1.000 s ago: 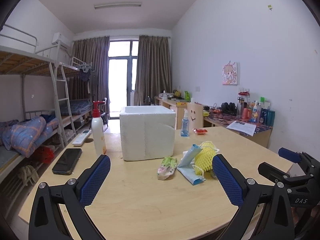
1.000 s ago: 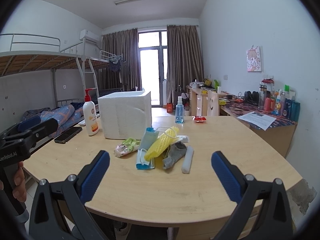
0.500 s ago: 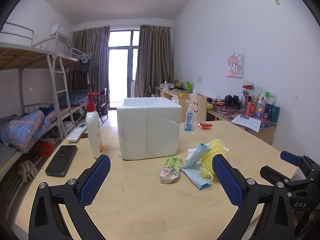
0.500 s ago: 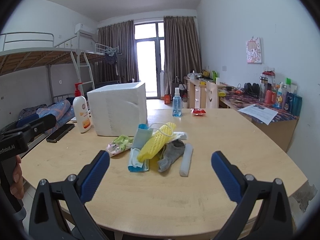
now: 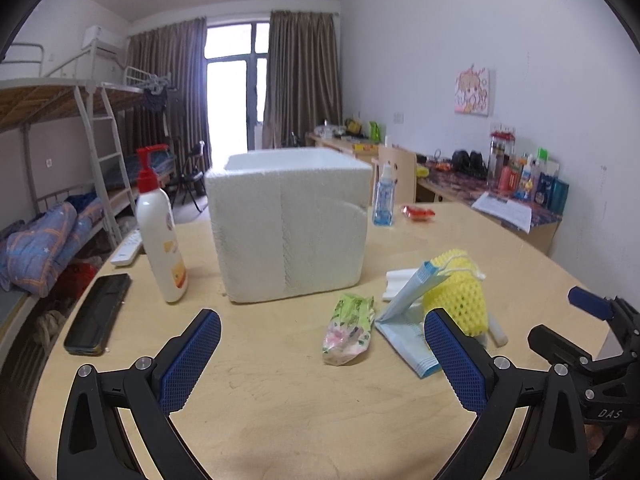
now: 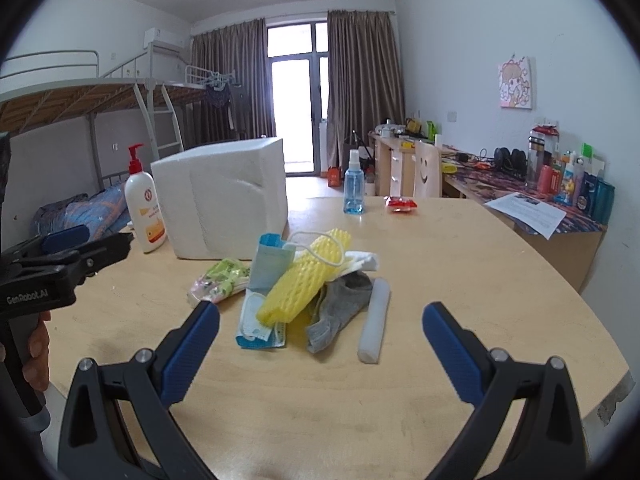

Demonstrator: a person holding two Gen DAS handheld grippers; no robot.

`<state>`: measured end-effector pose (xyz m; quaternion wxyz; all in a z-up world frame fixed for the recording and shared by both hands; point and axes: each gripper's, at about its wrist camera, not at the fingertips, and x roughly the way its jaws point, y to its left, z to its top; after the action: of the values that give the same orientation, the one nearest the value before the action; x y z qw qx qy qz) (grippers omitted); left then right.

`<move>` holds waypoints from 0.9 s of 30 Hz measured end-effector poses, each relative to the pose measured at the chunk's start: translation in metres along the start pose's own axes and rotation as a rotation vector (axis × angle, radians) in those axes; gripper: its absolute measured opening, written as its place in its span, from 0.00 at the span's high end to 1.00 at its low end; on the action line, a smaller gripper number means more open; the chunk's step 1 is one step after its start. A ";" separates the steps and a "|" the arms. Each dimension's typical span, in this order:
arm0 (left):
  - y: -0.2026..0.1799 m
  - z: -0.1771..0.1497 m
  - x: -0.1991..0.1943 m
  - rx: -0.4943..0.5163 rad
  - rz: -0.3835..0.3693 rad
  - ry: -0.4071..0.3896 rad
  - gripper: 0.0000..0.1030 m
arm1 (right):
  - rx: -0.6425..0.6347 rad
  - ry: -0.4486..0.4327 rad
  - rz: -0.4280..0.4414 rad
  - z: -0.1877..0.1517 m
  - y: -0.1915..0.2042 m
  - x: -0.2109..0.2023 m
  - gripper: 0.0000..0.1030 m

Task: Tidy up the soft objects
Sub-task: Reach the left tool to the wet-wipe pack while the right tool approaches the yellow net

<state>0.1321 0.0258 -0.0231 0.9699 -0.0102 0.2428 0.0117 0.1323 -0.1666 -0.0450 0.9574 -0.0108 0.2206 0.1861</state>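
both the left gripper (image 5: 322, 356) and right gripper (image 6: 320, 346) are held wide open, with nothing gripped. the soft pile (image 6: 304, 288) is heaped on the table (image 6: 460, 264) before the foam box (image 6: 224, 196). several overlapping items could be snagged together, or the mask (image 6: 262, 320) dragged.

1. The left camera looks forward over its left claw (image 5: 322, 354) at the box (image 5: 290, 226), quite near.
2. The right camera faces the pile (image 6: 308, 284) ahead of its right claw (image 6: 320, 344).
3. Both show box, pile and table (image 6: 460, 264).
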 end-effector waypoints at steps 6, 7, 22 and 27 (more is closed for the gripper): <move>-0.004 0.002 0.036 0.039 0.001 0.087 0.01 | 0.005 0.045 -0.001 0.001 -0.006 0.019 0.00; -0.004 0.002 0.040 0.041 -0.006 0.098 0.01 | 0.005 0.051 0.001 0.002 -0.007 0.022 0.00; -0.007 0.003 0.109 0.062 -0.107 0.277 0.06 | -0.009 0.097 0.046 0.009 -0.009 0.044 0.00; -0.006 0.000 0.120 0.060 -0.155 0.310 0.15 | -0.016 0.108 0.054 0.012 -0.009 0.050 0.00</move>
<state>0.2379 0.0218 -0.0798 0.9188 -0.0018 0.3881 -0.0719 0.1817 -0.1559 -0.0556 0.9386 -0.0227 0.2706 0.2127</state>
